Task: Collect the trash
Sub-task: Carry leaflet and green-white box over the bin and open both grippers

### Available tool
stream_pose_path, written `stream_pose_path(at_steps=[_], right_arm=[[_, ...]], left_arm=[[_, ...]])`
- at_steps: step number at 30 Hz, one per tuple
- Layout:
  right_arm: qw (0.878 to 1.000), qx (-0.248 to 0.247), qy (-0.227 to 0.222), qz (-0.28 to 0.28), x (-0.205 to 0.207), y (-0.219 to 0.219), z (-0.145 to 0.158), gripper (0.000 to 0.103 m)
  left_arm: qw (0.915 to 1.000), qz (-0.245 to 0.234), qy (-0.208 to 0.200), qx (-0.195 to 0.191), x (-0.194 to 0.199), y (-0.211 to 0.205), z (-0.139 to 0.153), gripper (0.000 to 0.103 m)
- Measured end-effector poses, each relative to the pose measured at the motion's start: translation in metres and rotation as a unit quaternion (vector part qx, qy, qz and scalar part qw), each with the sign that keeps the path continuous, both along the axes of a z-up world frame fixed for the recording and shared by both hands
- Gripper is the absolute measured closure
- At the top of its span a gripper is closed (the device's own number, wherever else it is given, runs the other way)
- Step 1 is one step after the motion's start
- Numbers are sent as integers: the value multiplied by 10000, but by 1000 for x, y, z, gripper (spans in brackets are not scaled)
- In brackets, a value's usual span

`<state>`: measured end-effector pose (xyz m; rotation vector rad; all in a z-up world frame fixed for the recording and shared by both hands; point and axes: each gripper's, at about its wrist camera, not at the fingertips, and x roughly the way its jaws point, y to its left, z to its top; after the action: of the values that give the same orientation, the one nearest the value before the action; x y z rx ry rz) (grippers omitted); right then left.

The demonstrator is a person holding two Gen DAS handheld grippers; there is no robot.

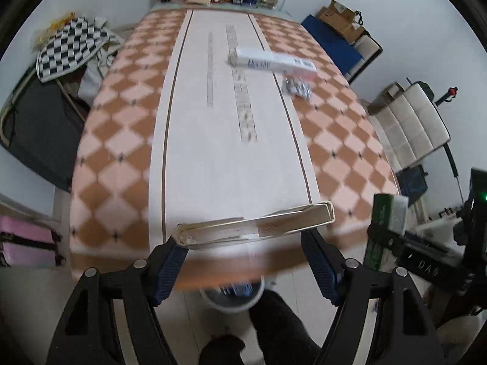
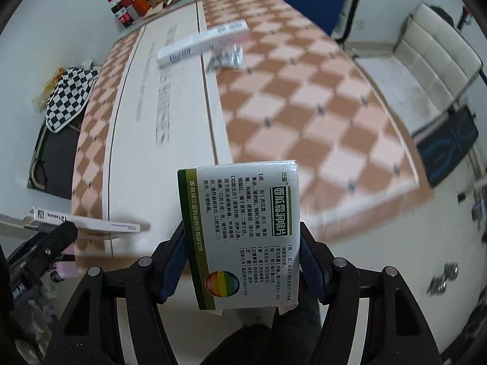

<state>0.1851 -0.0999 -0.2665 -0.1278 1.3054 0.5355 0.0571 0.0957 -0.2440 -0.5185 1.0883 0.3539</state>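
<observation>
Motion blur smears the near edge of the table (image 1: 231, 270) in the left wrist view, and the white bin (image 1: 232, 296) under it shows only as a partial rim with unreadable contents. Print on the long white box (image 1: 271, 60) and the crumpled blister pack (image 1: 296, 88) beside it is too smeared to read in either view. In the right wrist view the flat carton (image 2: 91, 223) is cut by the left gripper (image 2: 45, 243) at frame edge; small silvery items (image 2: 441, 279) on the floor are unidentifiable.
</observation>
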Motion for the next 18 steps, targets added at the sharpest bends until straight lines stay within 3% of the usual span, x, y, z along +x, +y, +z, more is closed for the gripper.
stream_pose_path(at_steps=[5, 8, 18], right_arm=[[9988, -137, 477, 14, -55, -35, -42, 34], [9959, -284, 857, -36, -77, -56, -89, 34], [9837, -839, 1581, -195, -91, -82, -295, 34]], left_arm=[[9985, -42, 239, -498, -43, -31, -39, 30], [9958, 6, 545, -739, -56, -45, -86, 30], [9815, 90, 1398, -1307, -48, -63, -299, 30]])
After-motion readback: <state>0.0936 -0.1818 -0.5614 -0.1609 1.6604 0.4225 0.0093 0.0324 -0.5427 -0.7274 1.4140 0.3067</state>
